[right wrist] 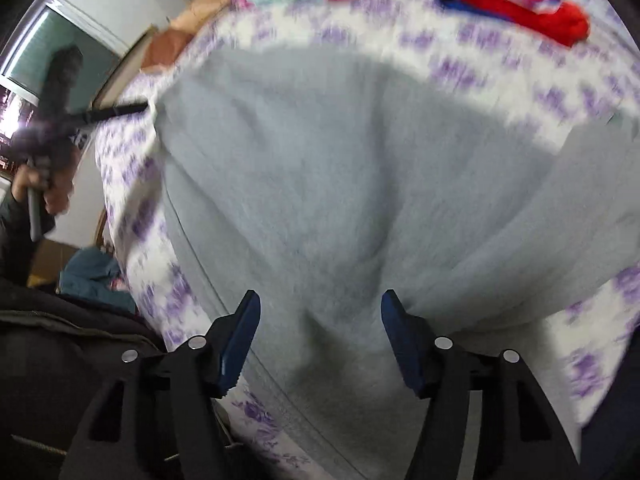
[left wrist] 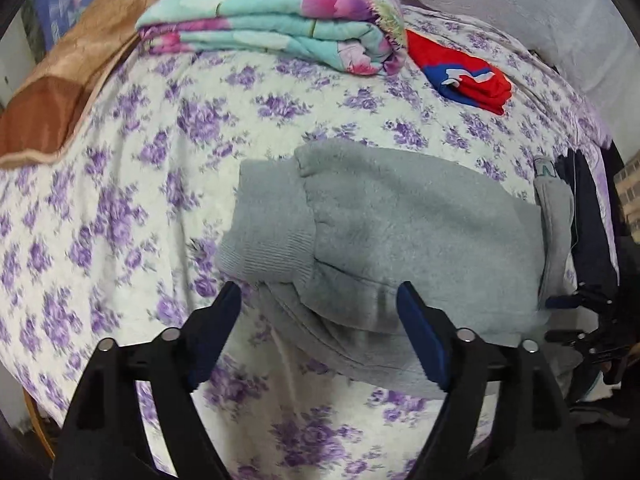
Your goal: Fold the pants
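Grey fleece pants (left wrist: pixel 400 216) lie folded on the bed, with a ribbed cuff (left wrist: pixel 264 248) on top at their left end. My left gripper (left wrist: pixel 318 296) hangs open just above that near-left end, its blue pads apart on either side of the cloth and not pressing it. In the right wrist view the grey pants (right wrist: pixel 320 160) fill the picture, blurred. My right gripper (right wrist: pixel 320 300) is open over them, and no cloth is pinched between its pads. A hand (right wrist: pixel 36 188) holds the left gripper at the far left of that view.
The bed has a white sheet with purple flowers (left wrist: pixel 120 200). A folded turquoise floral quilt (left wrist: pixel 280 12) and a red and blue garment (left wrist: pixel 468 76) lie at the far side. A brown pillow (left wrist: pixel 60 92) is at the back left. The bed's edge (right wrist: pixel 120 208) runs down the left.
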The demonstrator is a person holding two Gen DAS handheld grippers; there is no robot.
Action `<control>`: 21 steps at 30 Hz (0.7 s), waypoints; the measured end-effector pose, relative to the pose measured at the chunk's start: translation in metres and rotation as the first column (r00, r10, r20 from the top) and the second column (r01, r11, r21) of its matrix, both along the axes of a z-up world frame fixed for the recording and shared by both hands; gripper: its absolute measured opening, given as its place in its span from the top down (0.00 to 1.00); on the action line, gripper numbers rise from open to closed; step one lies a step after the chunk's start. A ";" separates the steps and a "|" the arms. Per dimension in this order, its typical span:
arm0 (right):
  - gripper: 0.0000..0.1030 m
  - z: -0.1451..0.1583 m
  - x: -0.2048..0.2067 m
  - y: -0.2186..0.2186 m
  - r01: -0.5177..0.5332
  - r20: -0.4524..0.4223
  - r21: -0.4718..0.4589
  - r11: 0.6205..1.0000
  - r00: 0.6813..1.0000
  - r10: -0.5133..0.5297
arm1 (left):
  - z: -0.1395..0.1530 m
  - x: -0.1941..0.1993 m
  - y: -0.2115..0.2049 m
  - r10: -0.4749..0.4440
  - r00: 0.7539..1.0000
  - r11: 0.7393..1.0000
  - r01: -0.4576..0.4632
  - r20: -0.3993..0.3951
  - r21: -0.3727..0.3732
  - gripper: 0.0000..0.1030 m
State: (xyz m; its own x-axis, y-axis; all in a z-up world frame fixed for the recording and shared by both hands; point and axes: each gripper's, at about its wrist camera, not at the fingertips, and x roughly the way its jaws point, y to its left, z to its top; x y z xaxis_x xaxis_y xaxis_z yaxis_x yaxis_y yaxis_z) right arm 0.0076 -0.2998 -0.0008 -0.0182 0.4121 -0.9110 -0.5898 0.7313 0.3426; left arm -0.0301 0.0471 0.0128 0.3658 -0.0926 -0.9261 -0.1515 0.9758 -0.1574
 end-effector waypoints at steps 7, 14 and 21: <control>0.19 0.058 0.039 -0.037 0.390 0.344 -0.037 0.920 0.870 -0.355 | 0.004 0.017 0.006 0.193 0.980 0.981 -0.194 -0.058 -0.019 0.13; 0.19 0.054 0.040 -0.046 0.448 0.350 -0.009 0.894 0.839 -0.417 | -0.013 0.045 0.003 0.222 0.961 0.963 -0.242 -0.163 -0.115 0.68; 0.19 0.043 0.035 -0.049 0.456 0.318 -0.005 0.890 0.844 -0.431 | -0.020 0.043 0.011 0.242 0.949 0.935 -0.284 -0.203 -0.214 0.55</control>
